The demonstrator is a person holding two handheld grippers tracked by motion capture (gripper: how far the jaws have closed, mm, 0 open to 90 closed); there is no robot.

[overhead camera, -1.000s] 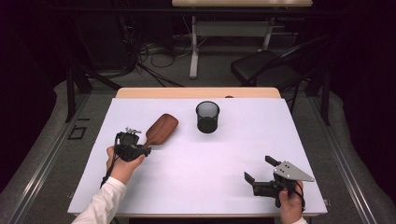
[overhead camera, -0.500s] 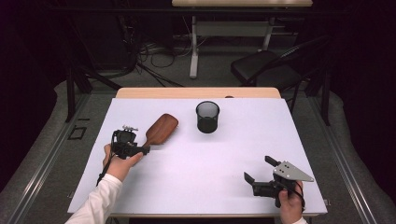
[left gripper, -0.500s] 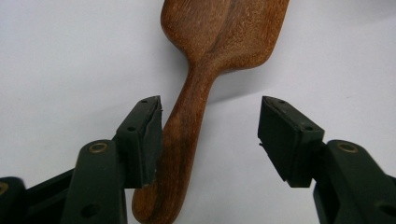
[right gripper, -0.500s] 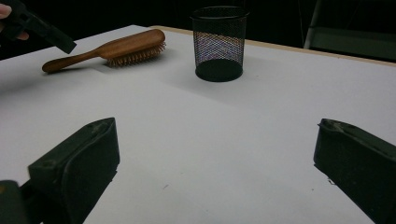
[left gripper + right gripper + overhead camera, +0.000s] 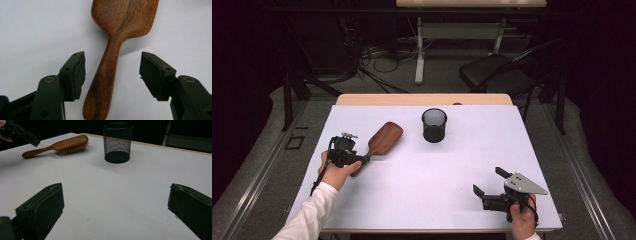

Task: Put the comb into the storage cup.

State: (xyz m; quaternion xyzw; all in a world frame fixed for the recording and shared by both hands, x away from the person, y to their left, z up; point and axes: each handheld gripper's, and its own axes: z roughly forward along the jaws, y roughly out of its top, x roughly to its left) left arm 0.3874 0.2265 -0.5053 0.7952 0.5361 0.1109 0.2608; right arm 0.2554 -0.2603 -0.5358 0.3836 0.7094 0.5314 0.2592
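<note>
Hairbrush (image 5: 117, 37) showing smooth brown wood, grain visible, slight sheen; pen cup (image 5: 117, 142) looking black wire mesh; table (image 5: 422, 200) appearing matt white; pads (image 5: 79, 75) showing rough black rubber.

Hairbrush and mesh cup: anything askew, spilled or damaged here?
Nothing stands out. The hairbrush lies flat, bristles down, on the white table; the mesh cup stands upright and apart from it. The left claw straddles the brush handle without touching it.
</note>
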